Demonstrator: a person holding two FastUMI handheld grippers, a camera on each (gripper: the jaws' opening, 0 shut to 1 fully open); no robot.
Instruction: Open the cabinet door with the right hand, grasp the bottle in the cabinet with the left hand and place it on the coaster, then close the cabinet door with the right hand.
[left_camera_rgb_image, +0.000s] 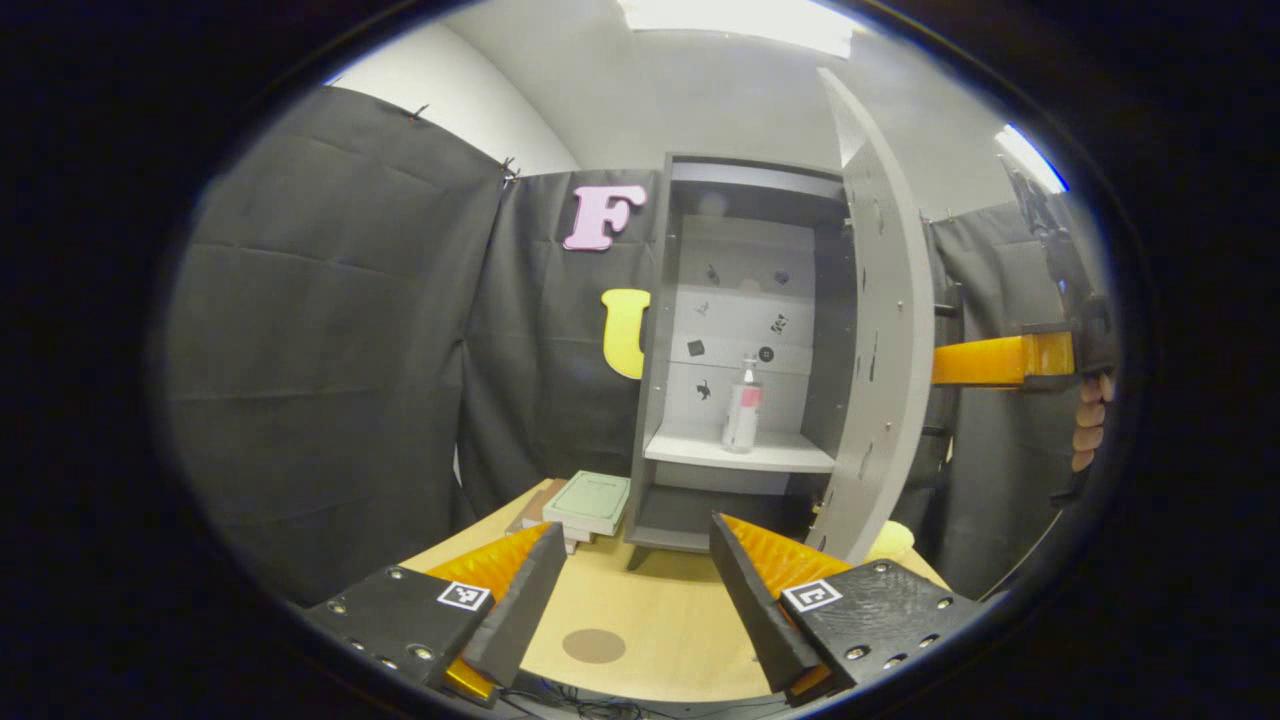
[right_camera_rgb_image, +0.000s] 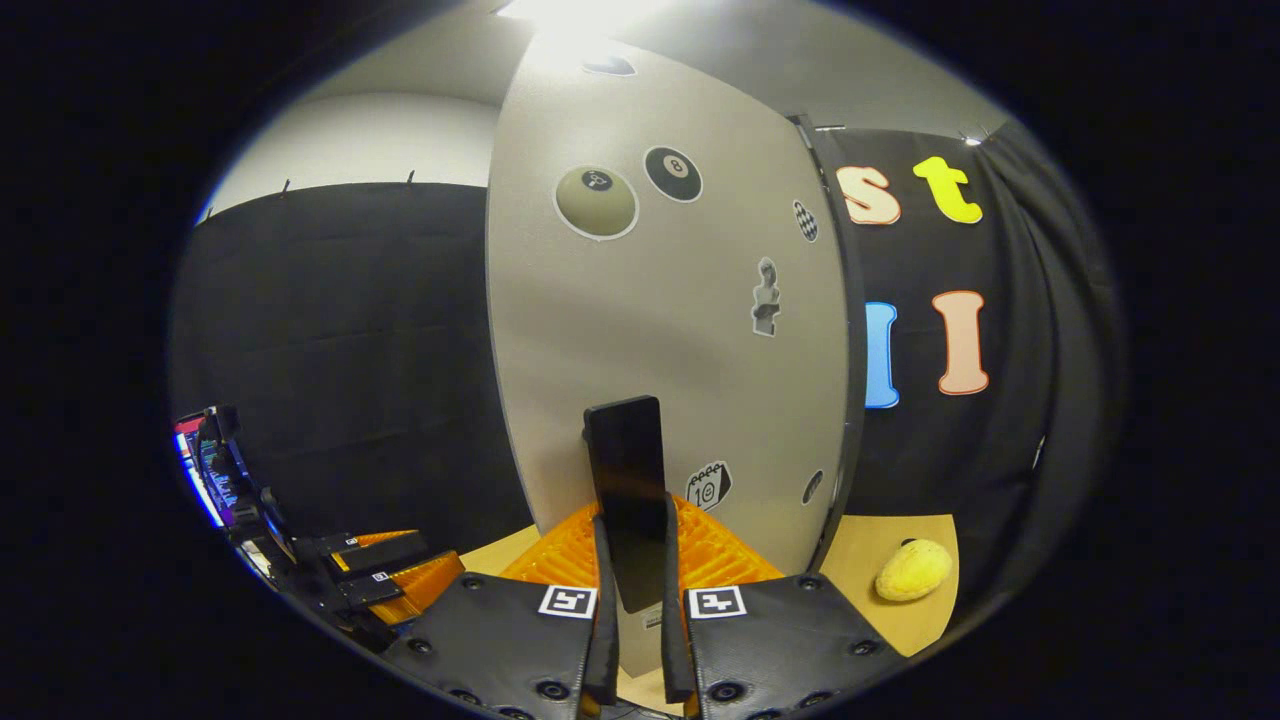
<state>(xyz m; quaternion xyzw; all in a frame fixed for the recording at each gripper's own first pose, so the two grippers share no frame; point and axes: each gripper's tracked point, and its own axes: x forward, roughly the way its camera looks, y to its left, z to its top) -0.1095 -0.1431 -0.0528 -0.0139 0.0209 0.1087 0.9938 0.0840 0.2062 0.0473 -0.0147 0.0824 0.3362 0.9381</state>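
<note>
Left gripper view: cabinet (left_camera_rgb_image: 740, 350) at frame centre, its door (left_camera_rgb_image: 880, 340) swung open toward the right. The bottle (left_camera_rgb_image: 742, 405) stands upright on the middle shelf (left_camera_rgb_image: 740, 455). The left gripper (left_camera_rgb_image: 630, 590) hovers low over the wooden table (left_camera_rgb_image: 650, 620), fingers spread wide, holding nothing. A round brown coaster (left_camera_rgb_image: 593, 645) lies on the table between them. A stack of books (left_camera_rgb_image: 585, 505) sits left of the cabinet.

Right gripper view: the right gripper (right_camera_rgb_image: 635, 600) is clamped on the black door handle (right_camera_rgb_image: 627, 490). A yellow sponge (right_camera_rgb_image: 912, 570) lies at lower right.
</note>
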